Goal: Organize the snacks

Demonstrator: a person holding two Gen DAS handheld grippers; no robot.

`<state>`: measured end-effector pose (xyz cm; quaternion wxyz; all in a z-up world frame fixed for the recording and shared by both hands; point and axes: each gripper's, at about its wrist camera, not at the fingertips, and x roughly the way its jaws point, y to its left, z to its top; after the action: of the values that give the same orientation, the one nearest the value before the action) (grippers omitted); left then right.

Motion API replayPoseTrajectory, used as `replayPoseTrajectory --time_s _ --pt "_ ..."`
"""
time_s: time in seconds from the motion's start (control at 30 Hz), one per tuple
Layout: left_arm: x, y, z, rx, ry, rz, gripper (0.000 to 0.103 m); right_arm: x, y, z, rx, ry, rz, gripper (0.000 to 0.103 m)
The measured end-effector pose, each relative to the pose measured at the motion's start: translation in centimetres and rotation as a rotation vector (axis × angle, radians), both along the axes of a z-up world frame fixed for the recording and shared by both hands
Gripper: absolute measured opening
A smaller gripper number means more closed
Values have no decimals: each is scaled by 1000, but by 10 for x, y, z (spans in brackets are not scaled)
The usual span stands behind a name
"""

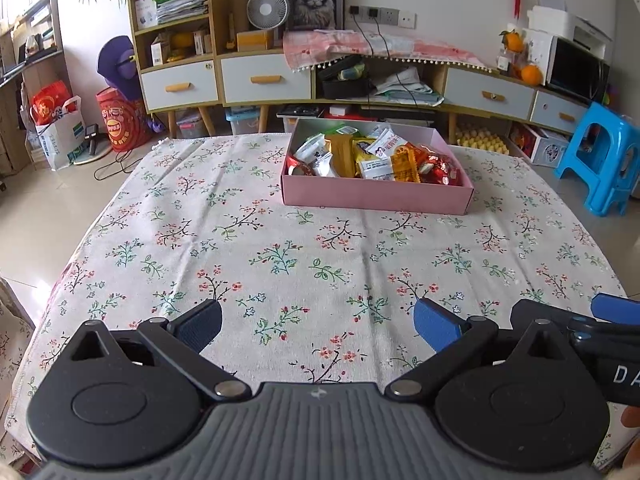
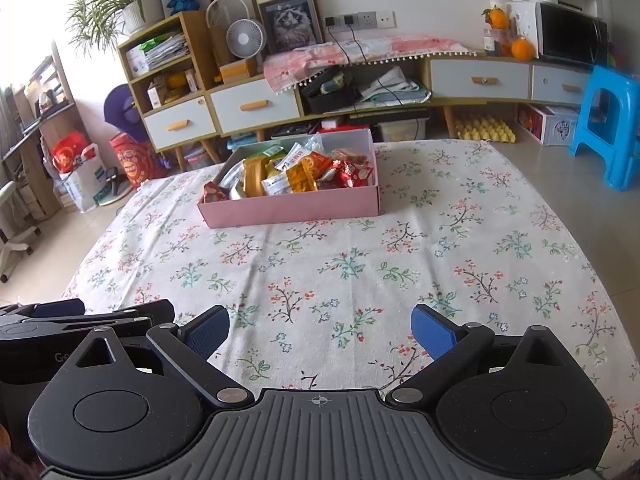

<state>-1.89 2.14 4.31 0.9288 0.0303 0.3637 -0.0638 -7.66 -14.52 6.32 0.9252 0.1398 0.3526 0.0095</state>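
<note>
Left wrist: floral tablecloth (image 1: pixel 280 248), cluttered sideboard (image 1: pixel 264 76).

right gripper (image 1: pixel 624 372) body, at 3 o'clock in the left wrist view: white letters "DA", cut off by the frame edge
left gripper (image 2: pixel 60 356) body, at 9 o'clock in the right wrist view: grey letters "Go", the rest hidden
snack packets (image 1: pixel 376 156), at 12 o'clock: printing too small to read
red bags (image 2: pixel 132 164), at 10 o'clock: characters unreadable

Bright, soft daylight enters from the upper left of both views and washes out that corner, shadows are faint, focus is sharp, and fisheye distortion bends the edges.
</note>
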Motion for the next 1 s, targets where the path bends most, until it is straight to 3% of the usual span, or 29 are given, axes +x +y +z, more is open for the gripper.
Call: replayPoseTrajectory --time_s 1.0 --pt "1 -1 -2 23 37 -5 102 2 -2 -3 -8 25 -7 99"
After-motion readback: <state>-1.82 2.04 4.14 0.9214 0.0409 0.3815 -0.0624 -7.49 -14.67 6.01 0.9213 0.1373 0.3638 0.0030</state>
